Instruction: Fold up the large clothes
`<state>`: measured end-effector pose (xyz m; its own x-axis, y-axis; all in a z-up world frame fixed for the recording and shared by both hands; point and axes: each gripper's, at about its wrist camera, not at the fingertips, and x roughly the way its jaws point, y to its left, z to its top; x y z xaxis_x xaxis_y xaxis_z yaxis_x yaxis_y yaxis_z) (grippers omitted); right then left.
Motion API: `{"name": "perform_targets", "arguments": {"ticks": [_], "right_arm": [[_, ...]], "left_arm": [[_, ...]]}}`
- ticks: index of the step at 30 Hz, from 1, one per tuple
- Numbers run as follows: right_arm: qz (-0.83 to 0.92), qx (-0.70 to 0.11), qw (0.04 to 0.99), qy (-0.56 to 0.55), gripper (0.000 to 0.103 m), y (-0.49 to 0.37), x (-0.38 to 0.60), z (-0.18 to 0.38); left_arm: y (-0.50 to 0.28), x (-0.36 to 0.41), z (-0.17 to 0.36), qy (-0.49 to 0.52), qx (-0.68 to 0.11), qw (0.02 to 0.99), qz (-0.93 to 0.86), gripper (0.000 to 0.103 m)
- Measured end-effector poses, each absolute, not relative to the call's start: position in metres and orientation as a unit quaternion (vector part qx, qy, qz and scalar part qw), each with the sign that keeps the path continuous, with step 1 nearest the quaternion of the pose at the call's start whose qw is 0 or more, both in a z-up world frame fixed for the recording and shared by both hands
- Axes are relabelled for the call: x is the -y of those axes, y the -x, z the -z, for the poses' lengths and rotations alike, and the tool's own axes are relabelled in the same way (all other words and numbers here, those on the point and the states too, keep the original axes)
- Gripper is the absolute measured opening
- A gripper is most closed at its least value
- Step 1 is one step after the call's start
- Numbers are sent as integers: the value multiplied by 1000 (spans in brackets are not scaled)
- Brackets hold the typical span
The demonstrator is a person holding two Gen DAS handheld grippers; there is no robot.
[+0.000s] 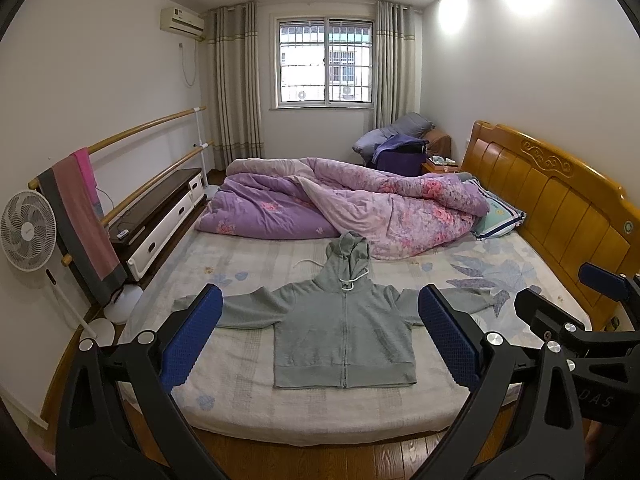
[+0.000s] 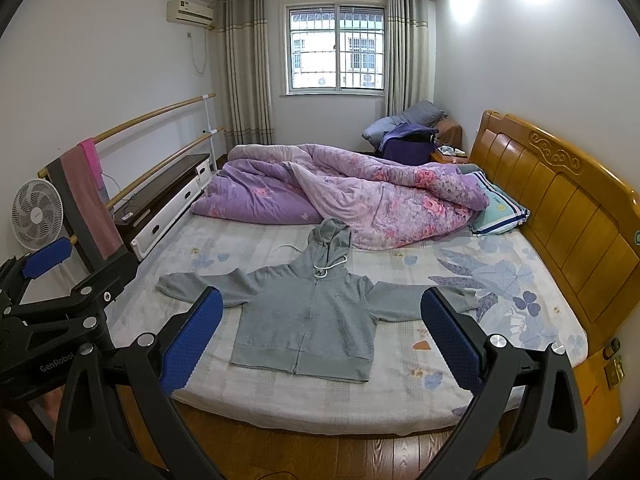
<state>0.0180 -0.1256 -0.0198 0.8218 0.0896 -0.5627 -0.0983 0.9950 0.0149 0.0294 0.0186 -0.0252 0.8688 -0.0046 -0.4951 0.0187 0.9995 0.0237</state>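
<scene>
A grey zip-up hoodie (image 1: 344, 328) lies flat and face up on the bed (image 1: 240, 392), sleeves spread to both sides, hood toward the quilt; the right wrist view shows the hoodie (image 2: 308, 320) too. My left gripper (image 1: 320, 332) is open, held in the air in front of the bed's near edge, touching nothing. My right gripper (image 2: 322, 332) is likewise open and empty, off the bed. The right gripper (image 1: 580, 300) shows at the right edge of the left wrist view, and the left gripper (image 2: 44, 264) at the left edge of the right wrist view.
A rumpled purple floral quilt (image 1: 340, 208) and a pillow (image 1: 500, 216) fill the far half of the bed. A wooden headboard (image 1: 560, 208) runs along the right. A fan (image 1: 26, 232), a towel rail (image 1: 80, 216) and a low cabinet (image 1: 160, 216) stand left. Wooden floor (image 1: 320, 460) lies below.
</scene>
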Motion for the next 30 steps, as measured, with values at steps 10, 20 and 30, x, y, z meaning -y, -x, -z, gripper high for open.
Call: {"name": "perform_targets", "arguments": {"ticks": [10,20,30], "right_arm": [[-42,-305,951,4,96,-30,126,24],[-52,-317,947,1,96,-68,137,32],[-80,-326,942,4,96,-117,155,34]], "left_arm": [[-40,-24,30,-16,-266,964,13,98],[-76,-14,37,-15,-278,960,6,98],[-124,0,36,-11,-292,956,-20,98]]}}
